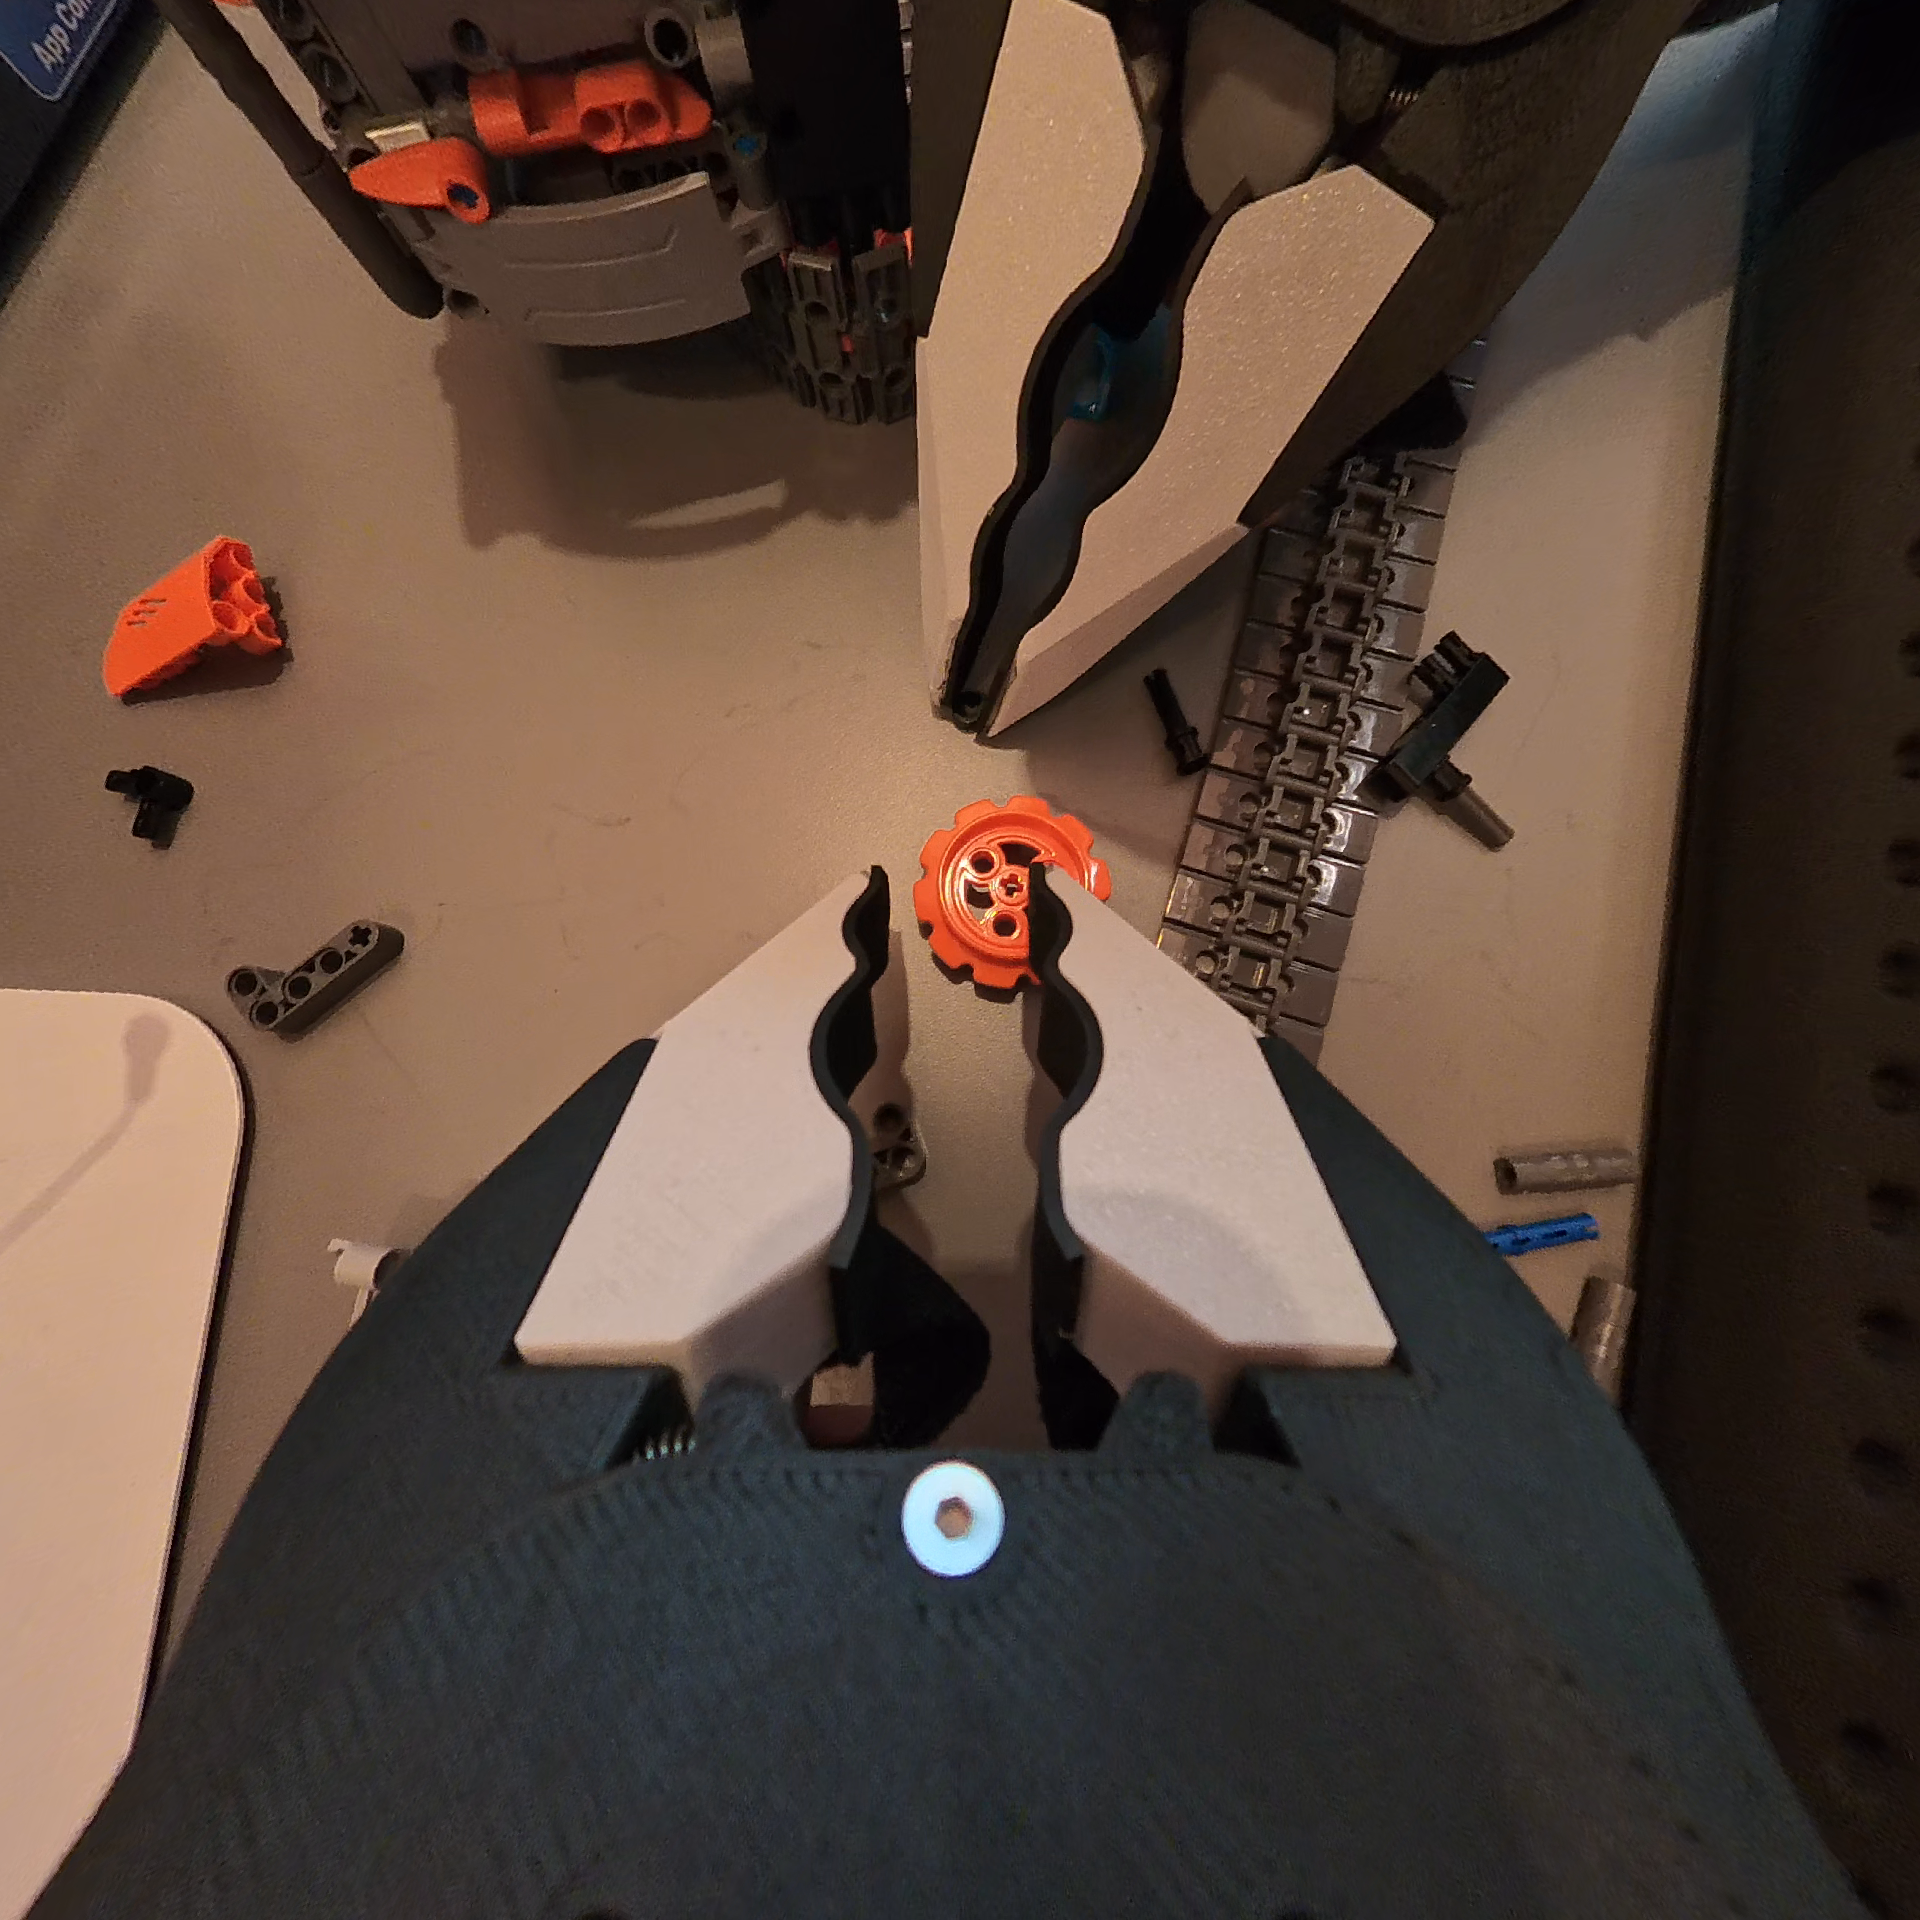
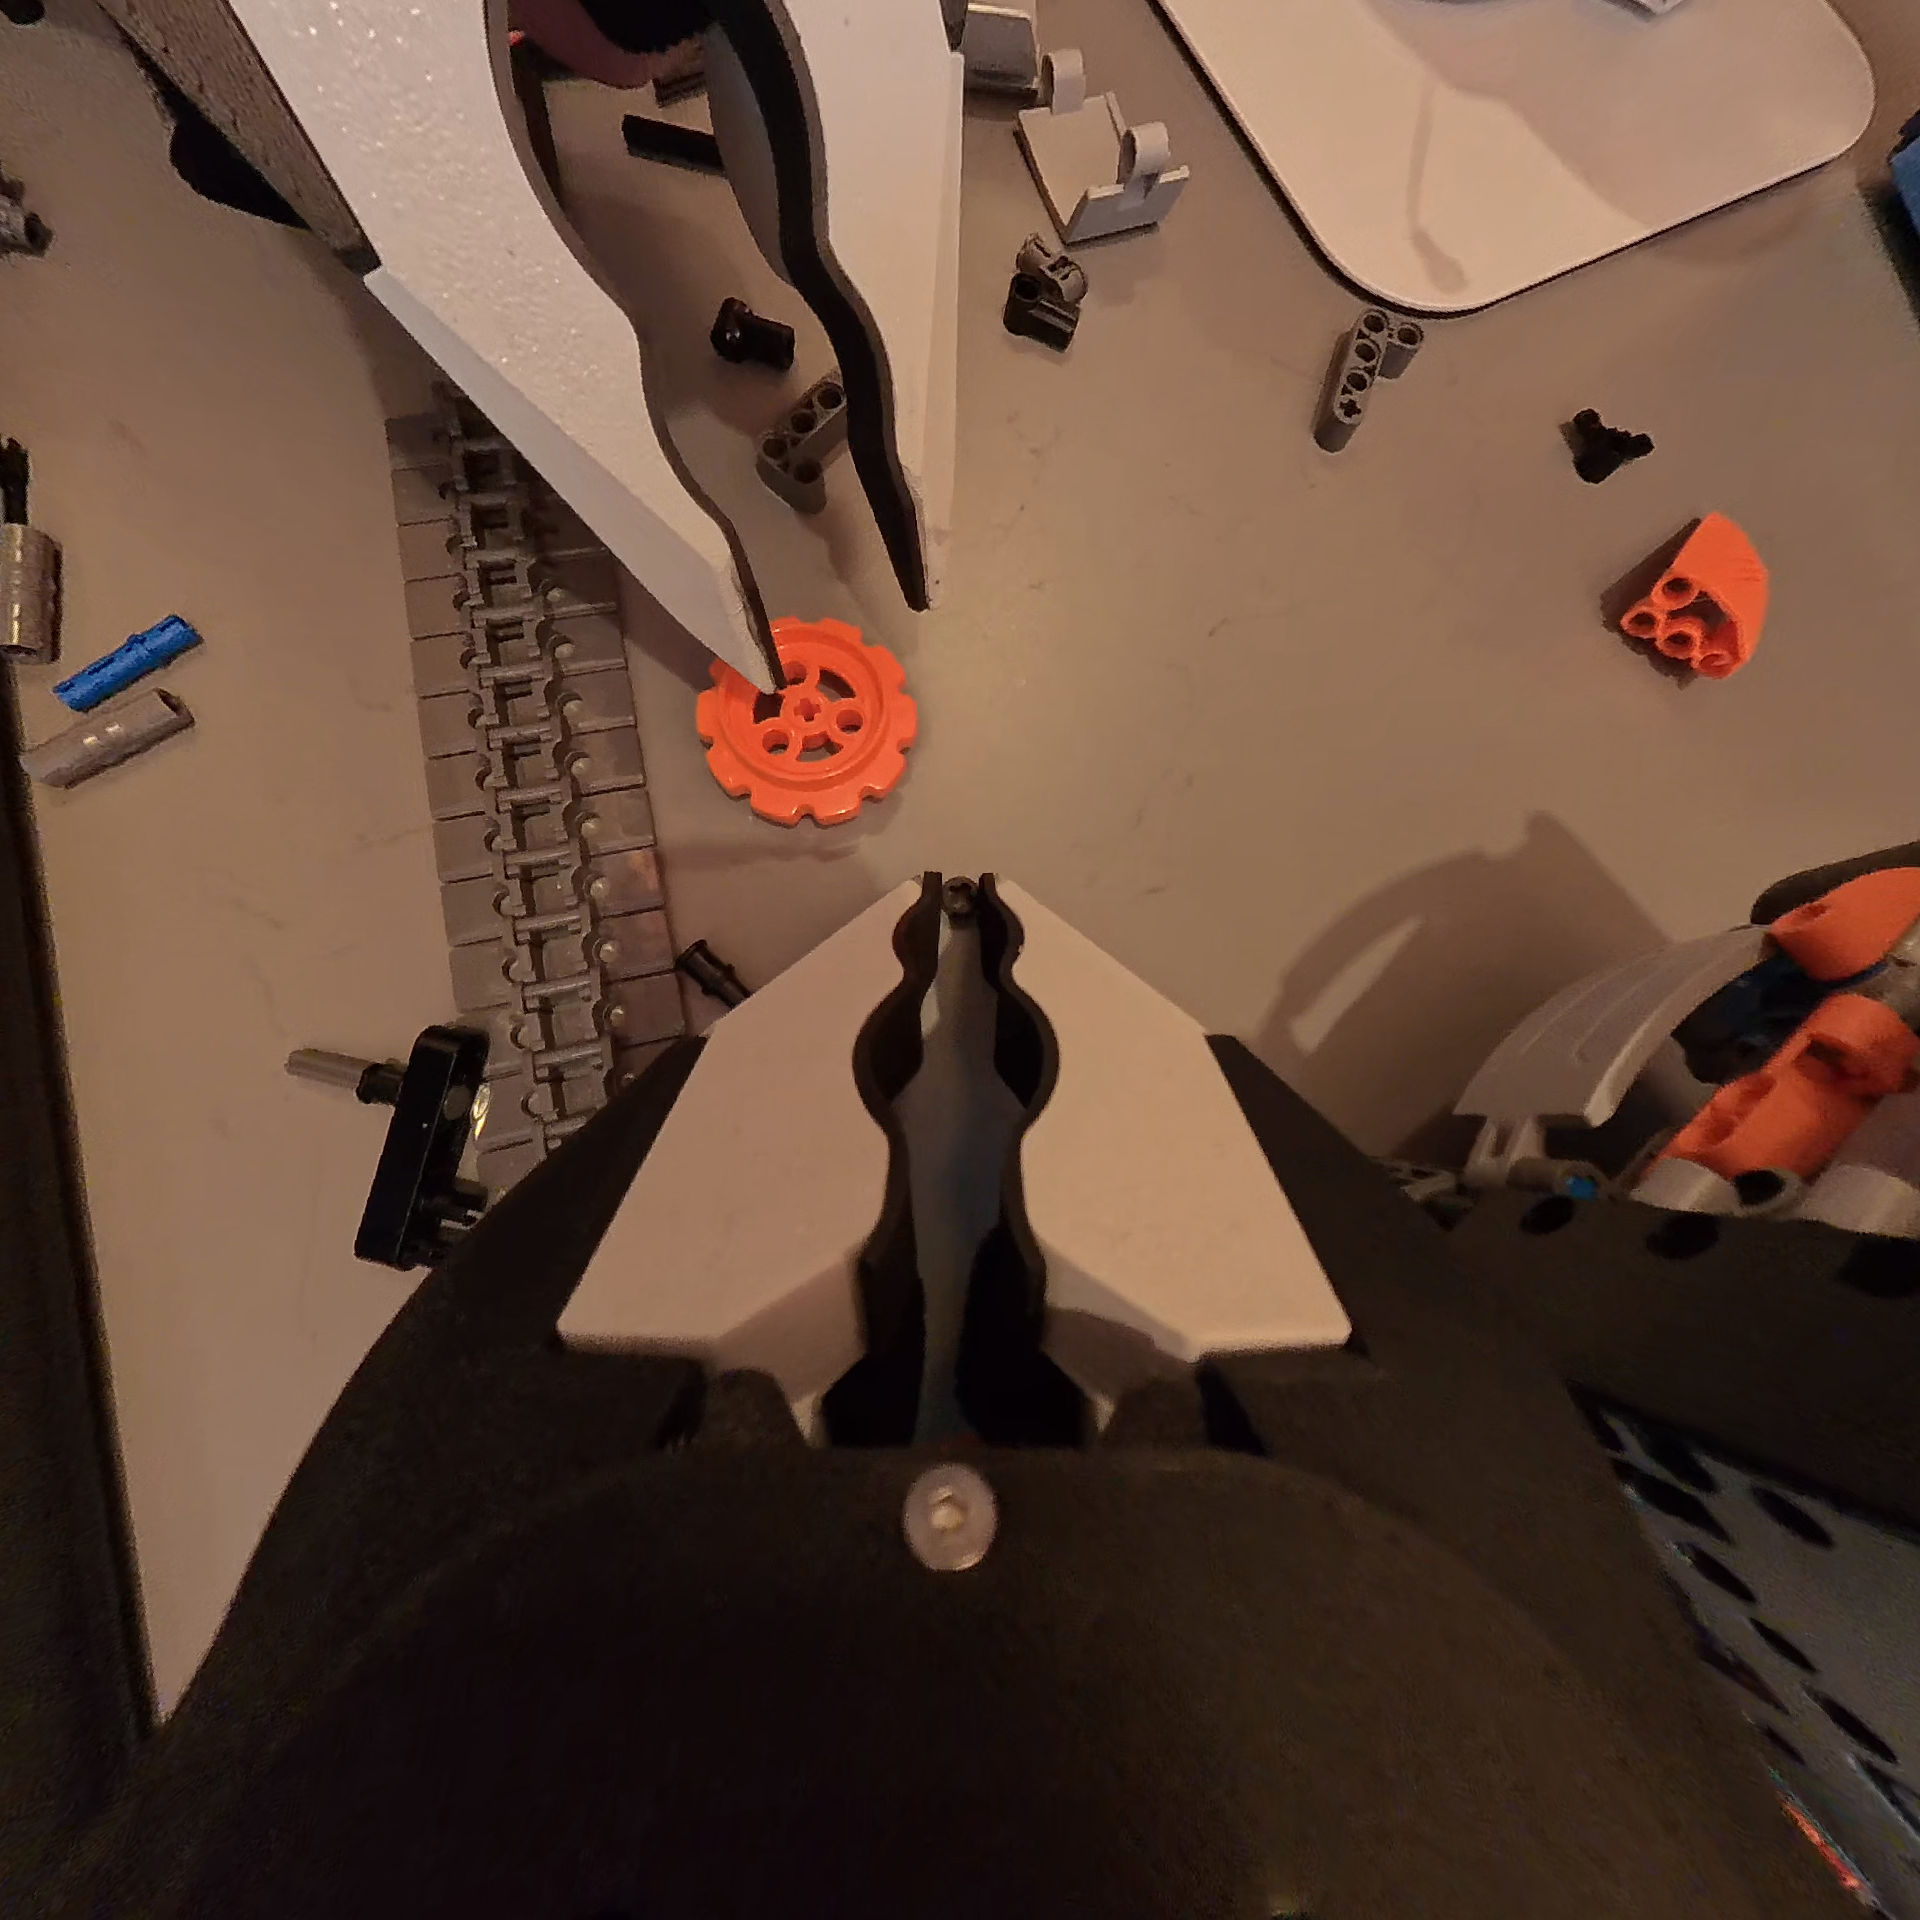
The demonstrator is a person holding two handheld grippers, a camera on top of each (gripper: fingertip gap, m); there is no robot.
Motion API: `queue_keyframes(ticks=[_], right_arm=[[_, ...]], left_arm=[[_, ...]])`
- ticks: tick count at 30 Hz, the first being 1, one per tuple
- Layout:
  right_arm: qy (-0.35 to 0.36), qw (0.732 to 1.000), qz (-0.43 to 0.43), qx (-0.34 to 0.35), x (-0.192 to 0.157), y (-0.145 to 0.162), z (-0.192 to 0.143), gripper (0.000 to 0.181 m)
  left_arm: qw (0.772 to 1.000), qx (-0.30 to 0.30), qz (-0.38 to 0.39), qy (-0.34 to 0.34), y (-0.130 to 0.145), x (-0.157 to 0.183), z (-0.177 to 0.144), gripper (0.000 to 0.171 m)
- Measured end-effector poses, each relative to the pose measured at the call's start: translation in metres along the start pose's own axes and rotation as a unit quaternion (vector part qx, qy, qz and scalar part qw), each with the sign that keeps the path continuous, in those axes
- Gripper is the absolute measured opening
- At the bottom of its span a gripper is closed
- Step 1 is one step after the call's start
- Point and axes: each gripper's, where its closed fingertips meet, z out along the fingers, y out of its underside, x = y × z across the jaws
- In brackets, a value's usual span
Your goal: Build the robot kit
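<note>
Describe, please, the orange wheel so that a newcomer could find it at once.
Start at the long grey track strip lying on the table. Right beside it lies the orange wheel, flat, with one fingertip of the left hand-held gripper over its rim. Only it is round, notched and spoked.

Bright orange toothed wheel [image 1: 982,894] on the pale beige table [image 1: 623,727]. Left gripper [image 1: 961,894] shows white fingers with black wavy pads, and so does the right gripper [image 2: 958,888]. Grey ribbed track strip [image 1: 1299,790], glossy. A small blue pin [image 2: 125,660], an orange curved shell [image 1: 192,613], and what looks like a black pin [image 2: 958,896].
</note>
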Motion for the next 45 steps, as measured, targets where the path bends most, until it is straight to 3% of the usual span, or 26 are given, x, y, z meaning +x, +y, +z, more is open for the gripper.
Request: queue_keyframes(ticks=[4, 7, 12, 15, 18, 22, 30, 45], right_arm=[[0.011, 1.0, -0.008, 0.006, 0.001, -0.003, -0.008, 0.004], [0.025, 0.998, -0.019, 0.045, 0.003, -0.022, -0.044, 0.004], [0.094, 0.989, -0.032, 0.114, 0.036, -0.056, -0.138, 0.004], [0.128, 0.986, -0.046, 0.093, 0.062, -0.056, -0.163, 0.003], [0.117, 0.989, -0.047, 0.074, 0.078, -0.051, -0.163, 0.004], [0.085, 0.994, -0.044, 0.06, 0.085, -0.046, -0.154, 0.003], [0.042, 0.998, -0.029, 0.041, 0.084, -0.041, -0.146, 0.003], [-0.001, 0.999, -0.035, -0.01, 0.081, -0.036, -0.142, 0.004]], left_arm=[[1.0, 0.013, 0.002, -0.01, -0.005, -0.003, -0.002, 0.026], [0.998, 0.053, 0.02, -0.038, -0.027, -0.01, -0.009, 0.027], [0.982, 0.16, 0.055, -0.083, -0.097, -0.018, -0.022, 0.036], [0.969, 0.199, 0.091, -0.113, -0.138, -0.022, -0.022, 0.044], [0.969, 0.199, 0.097, -0.109, -0.161, -0.025, -0.007, 0.051], [0.973, 0.19, 0.089, -0.101, -0.17, -0.029, 0.015, 0.053], [0.969, 0.217, 0.071, -0.097, -0.171, -0.031, 0.024, 0.04], [0.965, 0.226, 0.075, -0.11, -0.172, -0.033, 0.027, 0.037]])
